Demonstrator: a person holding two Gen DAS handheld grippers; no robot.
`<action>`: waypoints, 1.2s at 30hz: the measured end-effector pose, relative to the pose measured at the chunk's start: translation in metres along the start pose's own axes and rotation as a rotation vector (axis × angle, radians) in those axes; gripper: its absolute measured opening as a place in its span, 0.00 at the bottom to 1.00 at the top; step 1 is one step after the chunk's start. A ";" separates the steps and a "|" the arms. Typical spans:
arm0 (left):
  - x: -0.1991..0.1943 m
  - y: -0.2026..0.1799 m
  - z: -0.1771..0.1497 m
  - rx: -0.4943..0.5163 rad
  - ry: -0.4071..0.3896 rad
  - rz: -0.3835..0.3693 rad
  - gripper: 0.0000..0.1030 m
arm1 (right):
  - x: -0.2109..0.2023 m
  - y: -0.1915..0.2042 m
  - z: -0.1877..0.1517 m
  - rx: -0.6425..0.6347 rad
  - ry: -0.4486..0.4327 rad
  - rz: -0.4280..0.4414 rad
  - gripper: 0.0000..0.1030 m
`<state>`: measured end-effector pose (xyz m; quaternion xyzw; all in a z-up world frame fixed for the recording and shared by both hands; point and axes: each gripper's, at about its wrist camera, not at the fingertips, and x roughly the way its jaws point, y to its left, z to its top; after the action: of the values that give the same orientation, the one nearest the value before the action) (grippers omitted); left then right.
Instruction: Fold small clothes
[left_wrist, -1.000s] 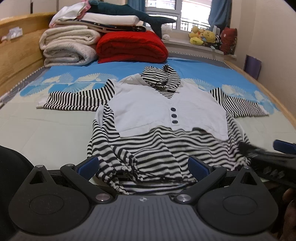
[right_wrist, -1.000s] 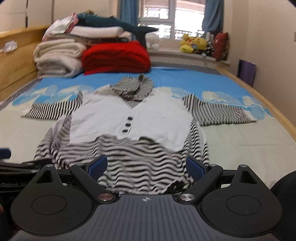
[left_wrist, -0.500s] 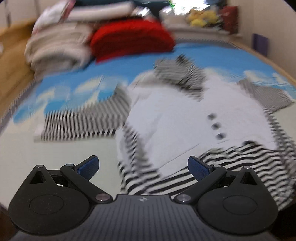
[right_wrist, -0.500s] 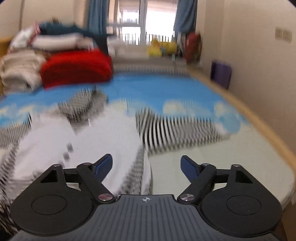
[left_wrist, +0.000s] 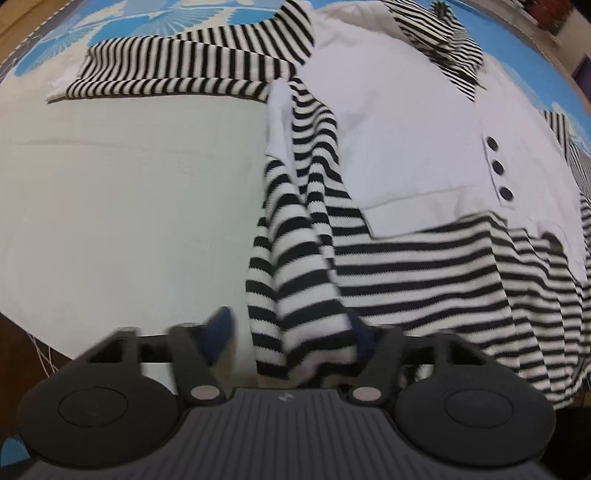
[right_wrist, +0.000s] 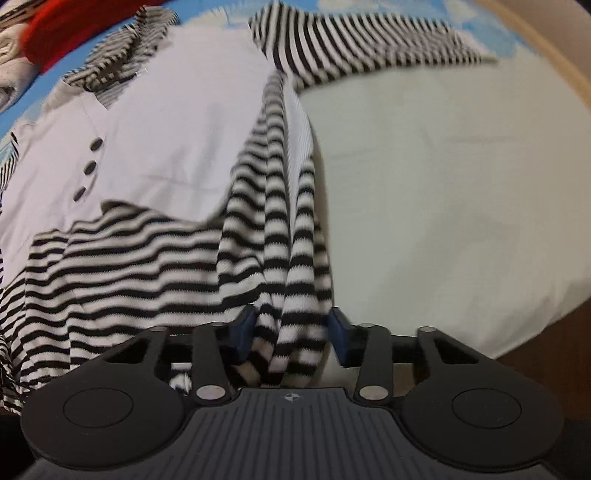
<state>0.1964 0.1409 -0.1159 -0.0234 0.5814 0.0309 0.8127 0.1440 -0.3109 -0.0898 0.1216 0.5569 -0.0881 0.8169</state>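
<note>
The striped top (left_wrist: 406, 155) lies spread flat on the bed (left_wrist: 129, 192), hem toward the near edge, sleeves stretched out toward either side edge; the left gripper (left_wrist: 291, 332) has its fingers closing around the bunched hem corner on that side, one blue pad (left_wrist: 219, 326) still clear of the cloth; the right gripper (right_wrist: 291, 332) is closing too, the opposite hem corner gathered between its fingers, the pads at the cloth's sides; a red folded blanket (right_wrist: 48, 37) and pale bedding (right_wrist: 9, 70) sit toward the bed's far corner.
</note>
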 end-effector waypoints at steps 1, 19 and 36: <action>0.001 0.000 0.000 0.006 0.002 -0.025 0.33 | 0.001 -0.001 -0.001 0.008 0.002 0.007 0.35; -0.042 -0.012 -0.002 0.079 -0.209 0.013 0.42 | -0.033 0.005 -0.006 -0.079 -0.158 -0.037 0.29; -0.044 -0.026 0.017 0.081 -0.285 0.011 0.53 | -0.048 0.018 0.003 -0.098 -0.350 -0.034 0.46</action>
<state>0.2006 0.1150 -0.0682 0.0173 0.4611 0.0148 0.8870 0.1346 -0.2941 -0.0420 0.0549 0.4117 -0.0943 0.9048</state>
